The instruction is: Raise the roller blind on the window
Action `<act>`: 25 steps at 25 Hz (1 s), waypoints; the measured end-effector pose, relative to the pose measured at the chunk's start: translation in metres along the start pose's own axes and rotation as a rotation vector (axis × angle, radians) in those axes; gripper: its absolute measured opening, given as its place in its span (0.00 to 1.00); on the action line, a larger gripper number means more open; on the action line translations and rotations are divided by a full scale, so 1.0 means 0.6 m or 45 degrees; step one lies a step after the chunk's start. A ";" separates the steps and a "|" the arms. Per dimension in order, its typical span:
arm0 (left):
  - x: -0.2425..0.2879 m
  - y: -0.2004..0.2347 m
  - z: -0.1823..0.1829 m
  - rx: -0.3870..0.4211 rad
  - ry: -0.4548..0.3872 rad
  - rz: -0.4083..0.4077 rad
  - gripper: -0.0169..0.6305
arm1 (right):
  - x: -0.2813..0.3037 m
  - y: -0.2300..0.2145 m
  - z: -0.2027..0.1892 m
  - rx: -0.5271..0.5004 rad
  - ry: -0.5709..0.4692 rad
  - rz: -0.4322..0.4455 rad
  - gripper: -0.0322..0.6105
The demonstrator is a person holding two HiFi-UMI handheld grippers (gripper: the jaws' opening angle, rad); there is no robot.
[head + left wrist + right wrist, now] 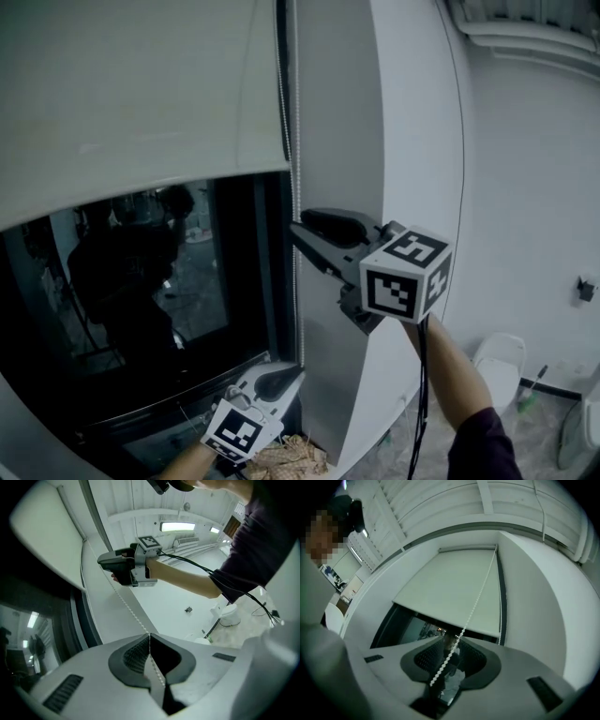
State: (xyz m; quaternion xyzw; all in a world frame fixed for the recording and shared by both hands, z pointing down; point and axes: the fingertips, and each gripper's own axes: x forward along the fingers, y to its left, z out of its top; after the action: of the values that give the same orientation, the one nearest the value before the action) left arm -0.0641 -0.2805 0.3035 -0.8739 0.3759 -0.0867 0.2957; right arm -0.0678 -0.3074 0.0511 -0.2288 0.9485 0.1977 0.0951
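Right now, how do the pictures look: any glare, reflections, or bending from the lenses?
Head view: dim overall; the dark window glass carries reflections, and straight lines bow. Left gripper view: the ceiling light blows out; the corners go black. Right gripper view: the roller blind is evenly lit, the bead chain sharp, straight lines curved.

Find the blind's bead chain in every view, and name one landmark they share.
Head view: the bead chain hangs straight down the window's right edge, mid-picture.
Left gripper view: the chain slants from upper left into the left gripper's shut tongs.
Right gripper view: the chain drops from the blind's top right corner to between the right gripper's open tongs.
Shared landmark: the roller blind, partly lowered.
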 end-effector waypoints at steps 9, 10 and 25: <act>-0.038 -0.009 0.001 -0.175 -0.056 0.021 0.05 | 0.007 0.006 -0.002 -0.143 0.003 -0.100 0.08; -0.045 -0.005 0.004 -0.234 -0.070 0.022 0.05 | 0.006 0.009 0.000 -0.217 -0.001 -0.127 0.08; -0.086 0.226 0.171 -0.349 -0.316 0.153 0.06 | -0.003 0.108 -0.098 -0.924 0.184 -0.218 0.08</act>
State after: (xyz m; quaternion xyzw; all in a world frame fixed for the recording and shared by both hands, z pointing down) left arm -0.1444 -0.2714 0.1451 -0.8859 0.3964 0.0915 0.2228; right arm -0.1020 -0.2787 0.1263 -0.3392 0.7984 0.4956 -0.0430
